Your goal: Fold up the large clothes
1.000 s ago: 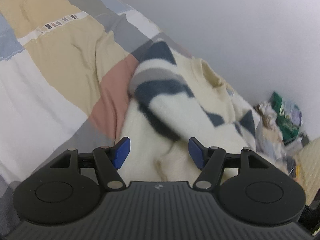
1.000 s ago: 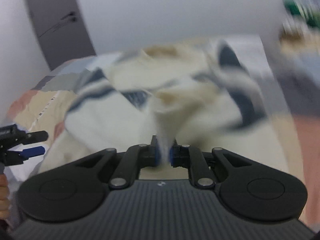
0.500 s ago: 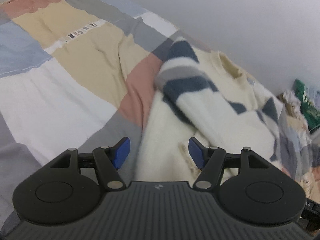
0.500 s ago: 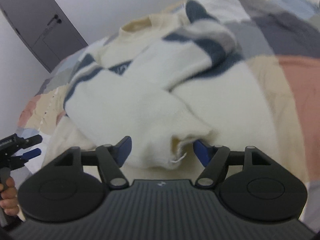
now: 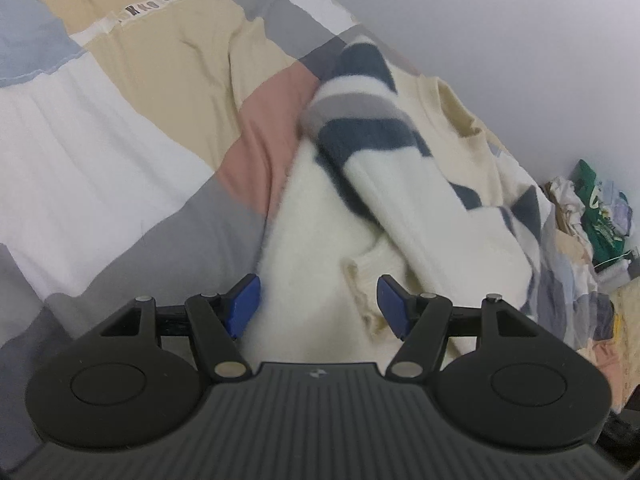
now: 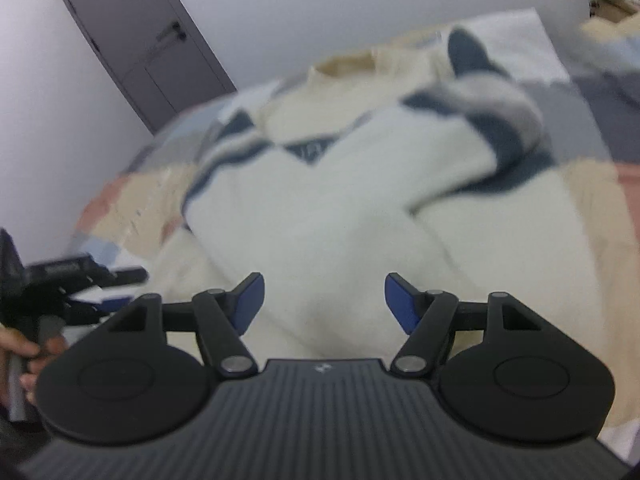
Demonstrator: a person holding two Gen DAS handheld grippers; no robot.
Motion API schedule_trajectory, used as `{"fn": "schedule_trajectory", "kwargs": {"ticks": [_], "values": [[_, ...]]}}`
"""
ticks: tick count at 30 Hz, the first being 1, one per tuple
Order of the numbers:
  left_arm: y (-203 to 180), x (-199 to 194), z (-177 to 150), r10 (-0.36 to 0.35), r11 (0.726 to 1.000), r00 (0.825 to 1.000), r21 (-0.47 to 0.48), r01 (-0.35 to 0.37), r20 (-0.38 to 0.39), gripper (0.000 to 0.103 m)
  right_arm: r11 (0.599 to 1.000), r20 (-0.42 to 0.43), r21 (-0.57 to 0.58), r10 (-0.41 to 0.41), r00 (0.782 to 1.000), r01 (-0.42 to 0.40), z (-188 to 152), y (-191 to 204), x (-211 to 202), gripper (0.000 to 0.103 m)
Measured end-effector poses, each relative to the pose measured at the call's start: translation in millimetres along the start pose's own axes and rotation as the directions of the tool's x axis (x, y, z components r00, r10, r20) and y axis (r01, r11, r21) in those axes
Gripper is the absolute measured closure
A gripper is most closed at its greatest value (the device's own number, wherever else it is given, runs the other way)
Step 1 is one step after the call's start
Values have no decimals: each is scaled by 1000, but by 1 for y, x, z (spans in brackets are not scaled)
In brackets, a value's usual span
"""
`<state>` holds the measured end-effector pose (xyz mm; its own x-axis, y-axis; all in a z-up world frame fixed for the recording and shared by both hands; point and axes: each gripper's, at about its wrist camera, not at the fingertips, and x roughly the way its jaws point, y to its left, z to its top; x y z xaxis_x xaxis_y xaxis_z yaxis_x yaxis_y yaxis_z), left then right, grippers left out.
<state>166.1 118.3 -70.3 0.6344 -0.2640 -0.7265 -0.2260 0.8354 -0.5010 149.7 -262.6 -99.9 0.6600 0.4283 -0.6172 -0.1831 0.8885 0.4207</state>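
My left wrist camera looks down along its fingers, close over the sweater (image 5: 404, 216) from the bedspread (image 5: 100, 152) side. My right wrist camera faces the door (image 6: 140, 48), equally near. Both share the sweater's folded sleeves.

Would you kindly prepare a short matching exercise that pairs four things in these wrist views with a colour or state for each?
Things:
1. fluffy cream knit sweater with navy and grey stripes
2. patchwork bedcover
3. door with a lever handle
4. right gripper

Descriptions:
A. grey, standing closed
B. fingers apart, holding nothing
C. blocks of beige, white, pink and grey
D. lying on the bed, sleeves folded across its body

Pairs: 1-D, 2-C, 3-A, 4-B
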Motion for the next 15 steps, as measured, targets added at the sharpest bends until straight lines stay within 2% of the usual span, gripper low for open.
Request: {"fn": "schedule_trajectory", "kwargs": {"ticks": [2, 5, 8, 10, 11, 12, 14, 15], "values": [[0, 1, -1, 1, 1000, 1000, -2, -1, -7, 33, 999, -58, -7, -36, 998, 36, -4, -2, 16, 35], [2, 0, -3, 12, 1000, 1000, -9, -12, -12, 33, 998, -110, 60, -19, 994, 25, -10, -14, 25, 35], [8, -3, -5, 28, 999, 999, -29, -28, -17, 33, 988, -65, 152, -5, 998, 15, -8, -25, 5, 33], [13, -1, -8, 23, 998, 999, -51, -25, -39, 33, 979, -14, 198, -44, 999, 46, -6, -36, -12, 33], [16, 2, -9, 0, 998, 998, -66, -4, -65, 33, 972, 11, 224, -77, 997, 73, -5, -44, -22, 31], [18, 6, -11, -43, 995, 994, -90, 34, -96, 33, 964, 22, 247, -111, 994, 102, -6, -50, -27, 24], [21, 12, -15, -134, 984, 980, -137, 114, -146, 33, 941, 41, 286, -199, 979, 180, -8, -61, -38, 22], [19, 13, -17, -150, 982, 977, -138, 129, -153, 32, 932, 39, 302, -221, 974, 199, -9, -66, -40, 22]]}}
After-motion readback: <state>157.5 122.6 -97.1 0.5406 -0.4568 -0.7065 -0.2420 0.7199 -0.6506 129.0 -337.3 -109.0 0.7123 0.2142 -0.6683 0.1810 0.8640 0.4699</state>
